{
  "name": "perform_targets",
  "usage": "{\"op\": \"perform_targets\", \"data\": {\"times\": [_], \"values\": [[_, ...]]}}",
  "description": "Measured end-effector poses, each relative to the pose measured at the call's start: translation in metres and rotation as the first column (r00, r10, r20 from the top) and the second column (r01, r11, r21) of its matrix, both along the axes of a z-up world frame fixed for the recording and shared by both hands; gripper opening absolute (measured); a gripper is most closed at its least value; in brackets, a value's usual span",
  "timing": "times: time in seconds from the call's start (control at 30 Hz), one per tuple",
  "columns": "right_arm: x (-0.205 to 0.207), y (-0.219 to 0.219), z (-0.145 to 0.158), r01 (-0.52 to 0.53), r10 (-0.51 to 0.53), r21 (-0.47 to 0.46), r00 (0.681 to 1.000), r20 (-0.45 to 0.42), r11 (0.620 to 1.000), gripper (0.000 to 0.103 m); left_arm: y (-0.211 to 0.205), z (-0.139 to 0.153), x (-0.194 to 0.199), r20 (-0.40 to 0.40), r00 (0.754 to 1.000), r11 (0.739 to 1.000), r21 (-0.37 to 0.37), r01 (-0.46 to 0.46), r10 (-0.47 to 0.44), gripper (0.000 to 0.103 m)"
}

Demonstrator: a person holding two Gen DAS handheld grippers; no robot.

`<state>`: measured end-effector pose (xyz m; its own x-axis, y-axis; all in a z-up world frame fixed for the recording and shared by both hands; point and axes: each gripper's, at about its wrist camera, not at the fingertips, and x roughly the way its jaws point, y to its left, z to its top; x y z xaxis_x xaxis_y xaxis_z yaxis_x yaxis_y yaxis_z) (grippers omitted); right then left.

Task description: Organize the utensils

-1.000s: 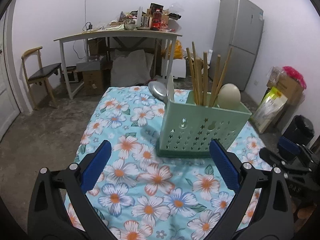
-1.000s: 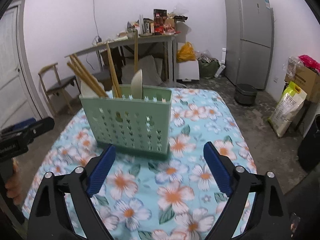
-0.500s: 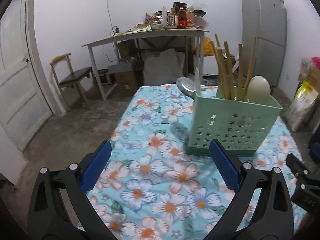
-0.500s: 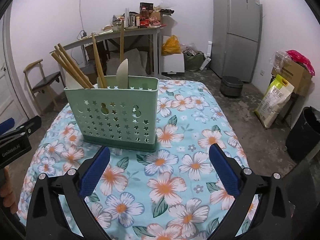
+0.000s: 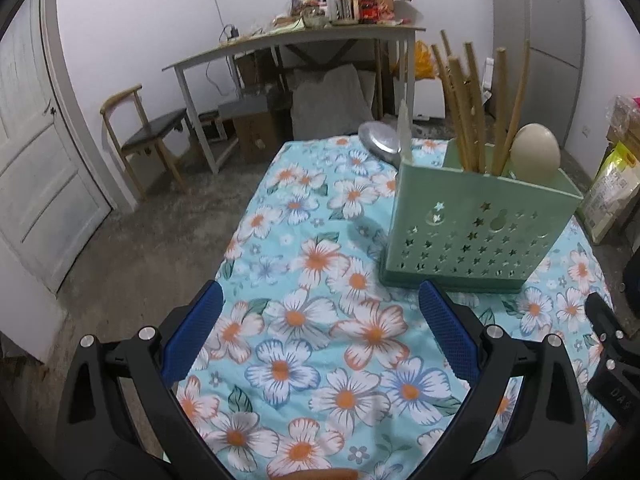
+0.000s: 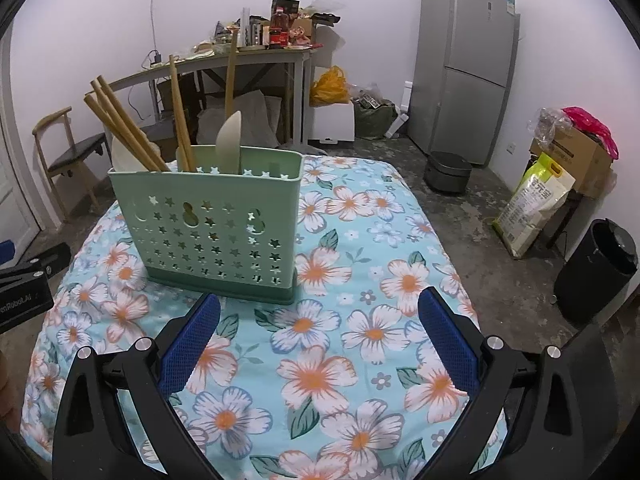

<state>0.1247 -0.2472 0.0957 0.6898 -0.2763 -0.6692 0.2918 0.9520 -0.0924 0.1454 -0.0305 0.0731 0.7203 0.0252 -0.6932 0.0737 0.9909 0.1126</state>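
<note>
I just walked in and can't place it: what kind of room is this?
Probably a lived-in home room used for eating and storage: a tall refrigerator, a green utensil holder on a flowered tablecloth, and a cluttered side table.

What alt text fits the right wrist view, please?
A green perforated utensil holder stands on a floral tablecloth, holding wooden chopsticks and a pale spoon. The right gripper hovers before it, jaws open and empty.
</note>
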Motion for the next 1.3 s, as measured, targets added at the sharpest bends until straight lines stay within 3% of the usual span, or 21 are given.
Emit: {"op": "perform_targets", "data": {"times": [1.3], "values": [[0.0013, 0.0012, 0.0016, 0.004, -0.004, -0.013, 1.000, -0.010, 1.000, 0.096, 0.0095, 0.0034, 0.0009, -0.010, 1.000, 1.000, -0.019, -0.022, 0.022, 0.095]]}}
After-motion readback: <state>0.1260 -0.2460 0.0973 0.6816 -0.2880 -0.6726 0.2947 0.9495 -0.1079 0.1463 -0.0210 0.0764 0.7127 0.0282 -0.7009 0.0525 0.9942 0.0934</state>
